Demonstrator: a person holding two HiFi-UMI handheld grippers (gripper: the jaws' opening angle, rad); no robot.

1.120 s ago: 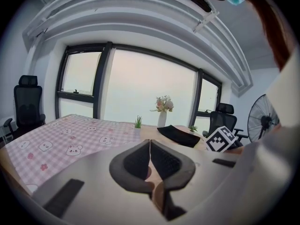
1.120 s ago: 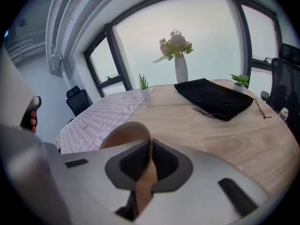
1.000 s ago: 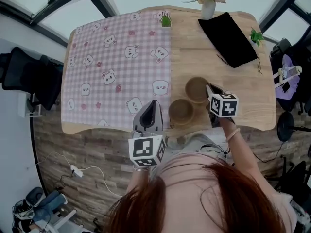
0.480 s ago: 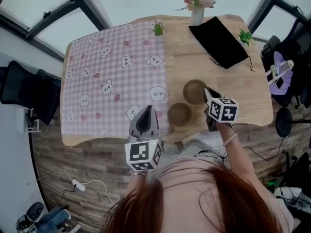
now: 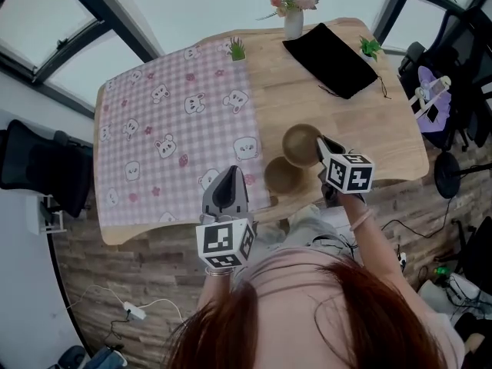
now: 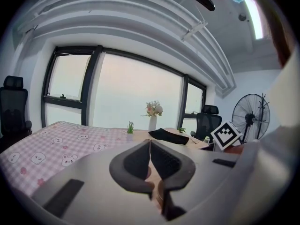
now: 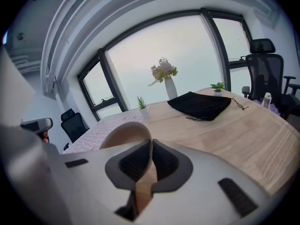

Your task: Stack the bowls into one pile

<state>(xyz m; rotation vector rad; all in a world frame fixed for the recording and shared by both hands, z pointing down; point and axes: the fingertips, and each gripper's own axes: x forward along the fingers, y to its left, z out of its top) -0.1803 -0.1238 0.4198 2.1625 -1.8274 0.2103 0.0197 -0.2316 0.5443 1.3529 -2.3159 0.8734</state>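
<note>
Two round brown bowls (image 5: 284,175), side by side

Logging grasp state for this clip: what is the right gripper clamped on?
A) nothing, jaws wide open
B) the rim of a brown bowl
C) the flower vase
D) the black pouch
B: in the right gripper view, the right gripper has its jaws closed on the thin rim of the bowl, while the black pouch and vase sit farther off on the table.
</note>
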